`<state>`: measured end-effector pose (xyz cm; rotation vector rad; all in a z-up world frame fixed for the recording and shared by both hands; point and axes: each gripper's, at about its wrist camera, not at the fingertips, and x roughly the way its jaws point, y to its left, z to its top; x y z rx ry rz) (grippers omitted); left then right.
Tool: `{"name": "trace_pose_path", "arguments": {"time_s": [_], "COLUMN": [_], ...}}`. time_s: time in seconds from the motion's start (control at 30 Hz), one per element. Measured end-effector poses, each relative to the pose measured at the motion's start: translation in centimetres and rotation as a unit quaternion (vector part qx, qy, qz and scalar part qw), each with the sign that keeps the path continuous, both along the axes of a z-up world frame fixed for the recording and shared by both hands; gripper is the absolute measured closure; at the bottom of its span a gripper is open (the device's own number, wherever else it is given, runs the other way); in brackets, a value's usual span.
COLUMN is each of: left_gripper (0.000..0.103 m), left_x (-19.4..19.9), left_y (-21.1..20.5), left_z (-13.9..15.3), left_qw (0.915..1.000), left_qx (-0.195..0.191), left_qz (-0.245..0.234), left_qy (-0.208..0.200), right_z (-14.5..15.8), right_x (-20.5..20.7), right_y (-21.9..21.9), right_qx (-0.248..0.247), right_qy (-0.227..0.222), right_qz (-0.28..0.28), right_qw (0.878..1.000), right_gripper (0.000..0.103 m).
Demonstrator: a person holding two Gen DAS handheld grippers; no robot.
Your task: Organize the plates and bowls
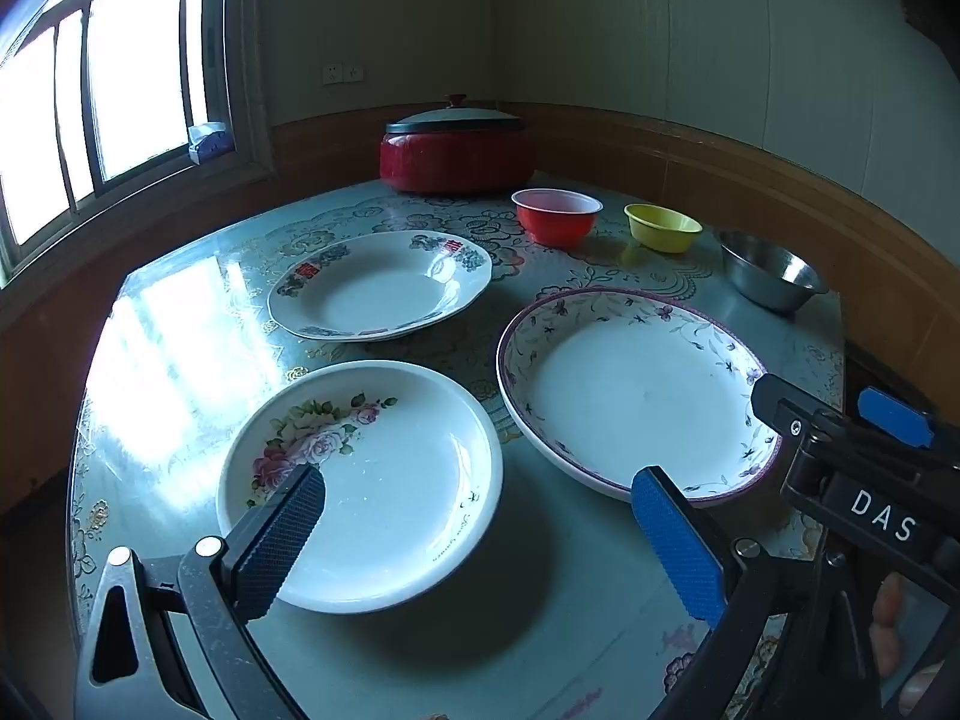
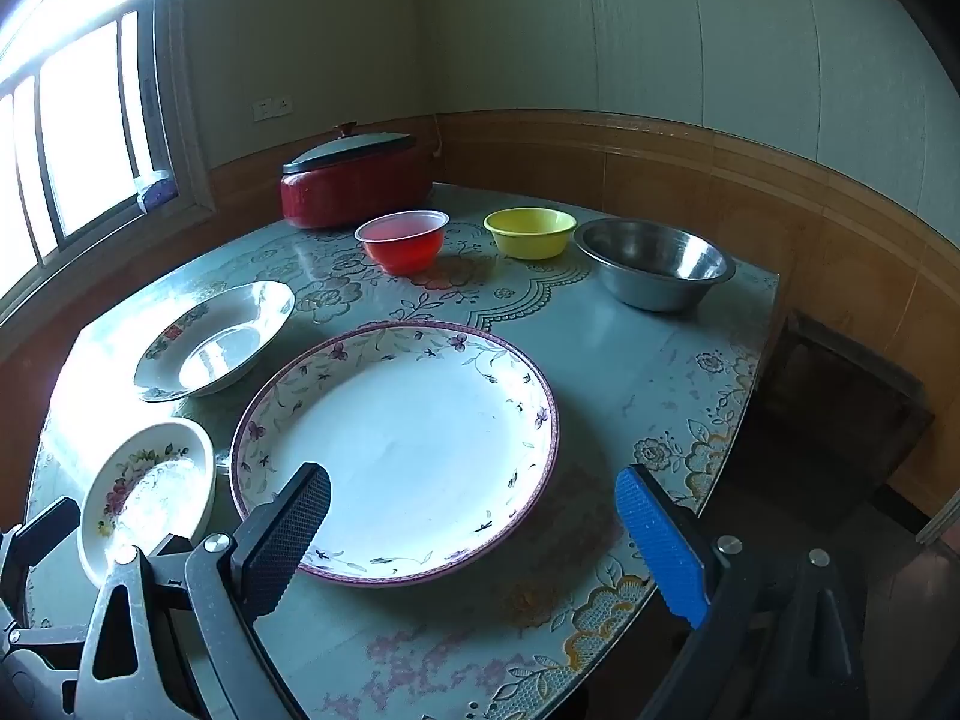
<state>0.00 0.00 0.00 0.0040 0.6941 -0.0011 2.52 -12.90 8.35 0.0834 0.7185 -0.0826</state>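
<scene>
Rose plate [image 1: 384, 480]: lower left of the left wrist view, flat on the table [image 1: 180, 324]; glazed, stiff, breakable, likely slick; best pinched at the raised rim.
Left gripper [image 1: 480, 540]: fingers spread wide and empty, hovering over the rose plate's near edge, tilted down.
Red-marked plate [image 1: 384, 285]: upper middle-left, apart from the others; scalloped rim gives a fair hold.
Big plate [image 2: 408, 438]: centre of the right wrist view; widest, probably heaviest; a one-edge grip may let it tip.
Right gripper [image 2: 474, 531]: fingers fully apart, nothing between them, above the big plate's near rim.
Red bowl [image 2: 403, 246]: upper middle; thin plastic, light, may flex.
Yellow bowl [image 2: 529, 232]: just right of it; light.
Steel bowl [image 2: 654, 264]: upper right, near the table edge; rigid, smooth, grip the lip.
</scene>
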Motion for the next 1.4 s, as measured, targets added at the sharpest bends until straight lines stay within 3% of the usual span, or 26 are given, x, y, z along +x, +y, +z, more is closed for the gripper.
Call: {"name": "trace_pose_path", "arguments": {"time_s": [1.4], "left_gripper": [0.000], "left_x": [-0.01], "left_y": [0.14], "left_z": [-0.20], "left_qw": [0.9999], "left_qx": [-0.005], "left_qz": [0.005], "left_qy": [0.009], "right_z": [-0.21], "right_x": [0.60], "right_y": [0.37], "right_qx": [0.017], "right_qy": [0.002], "right_qz": [0.031], "right_qw": [0.999], "right_gripper": [0.005]}}
